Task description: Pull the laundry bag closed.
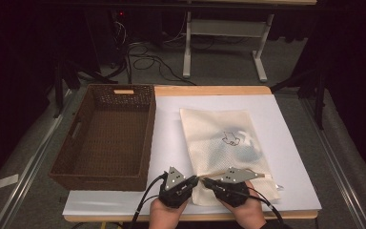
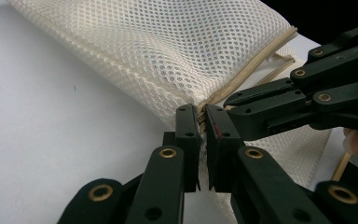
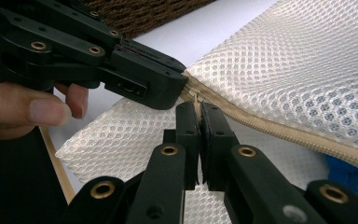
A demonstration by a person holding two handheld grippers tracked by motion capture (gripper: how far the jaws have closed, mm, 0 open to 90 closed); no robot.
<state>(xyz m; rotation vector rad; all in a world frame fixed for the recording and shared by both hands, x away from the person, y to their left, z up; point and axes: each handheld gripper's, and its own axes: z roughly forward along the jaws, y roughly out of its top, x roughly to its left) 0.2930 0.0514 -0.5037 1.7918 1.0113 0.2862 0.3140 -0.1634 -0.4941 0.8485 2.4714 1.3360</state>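
A cream mesh bag (image 1: 219,138) with a zip lies flat on the white board (image 1: 171,138). Something blue (image 3: 349,175) shows faintly through its mesh. My left gripper (image 1: 196,179) and my right gripper (image 1: 206,182) meet tip to tip at the bag's near left corner. In the left gripper view the left gripper (image 2: 202,112) is shut on the bag's (image 2: 168,46) taped corner edge, with the right gripper (image 2: 235,100) coming in from the right. In the right gripper view the right gripper (image 3: 199,109) is shut on the end of the zip (image 3: 261,126), just below the left gripper (image 3: 179,81).
A brown woven basket (image 1: 150,138) stands on the left, hard against the white board. The board's near edge (image 1: 124,207) runs just under my hands. Behind the table are cables and a white table frame (image 1: 187,47) on the floor.
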